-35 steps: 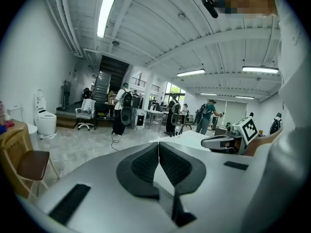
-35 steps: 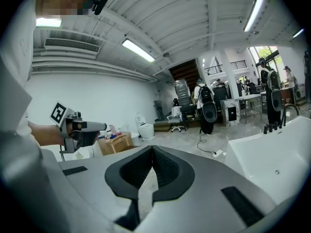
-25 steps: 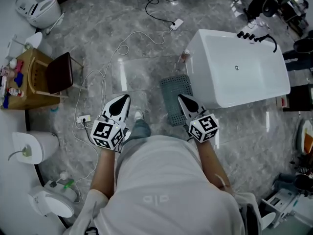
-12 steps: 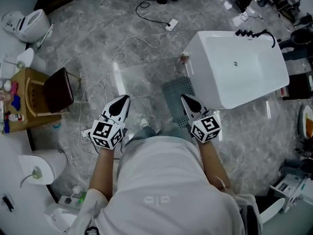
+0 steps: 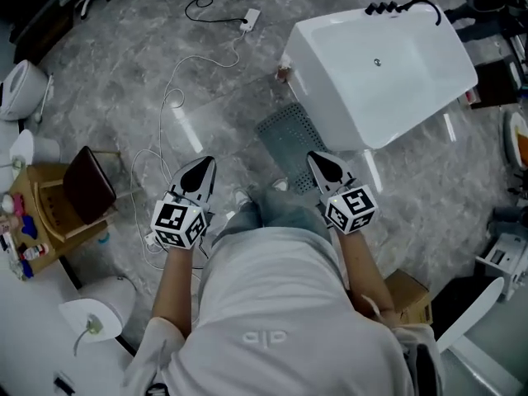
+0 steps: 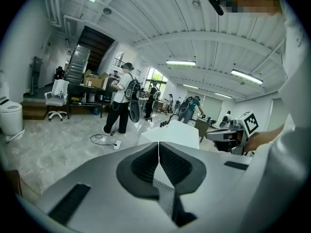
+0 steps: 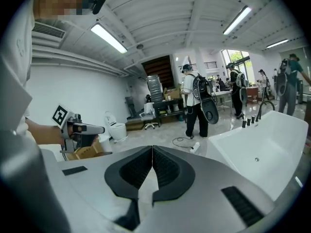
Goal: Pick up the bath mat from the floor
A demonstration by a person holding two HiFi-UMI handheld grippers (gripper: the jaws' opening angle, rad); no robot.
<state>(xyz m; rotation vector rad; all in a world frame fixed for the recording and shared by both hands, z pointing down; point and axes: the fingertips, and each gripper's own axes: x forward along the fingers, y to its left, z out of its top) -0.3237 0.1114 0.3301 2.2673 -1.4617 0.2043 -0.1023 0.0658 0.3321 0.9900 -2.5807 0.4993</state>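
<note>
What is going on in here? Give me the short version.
A person stands on the grey floor with a hand-held gripper in each hand. The left hand-held gripper and the right hand-held gripper are both shut, with nothing between the jaws, held out in front of the waist. The bath mat lies flat on the floor just ahead, beside the white bathtub. Neither gripper touches it, so the pickup has not yet begun.

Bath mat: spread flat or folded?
Spread flat: the bath mat lies unfolded on the floor beside the bathtub, perforated face up.
</note>
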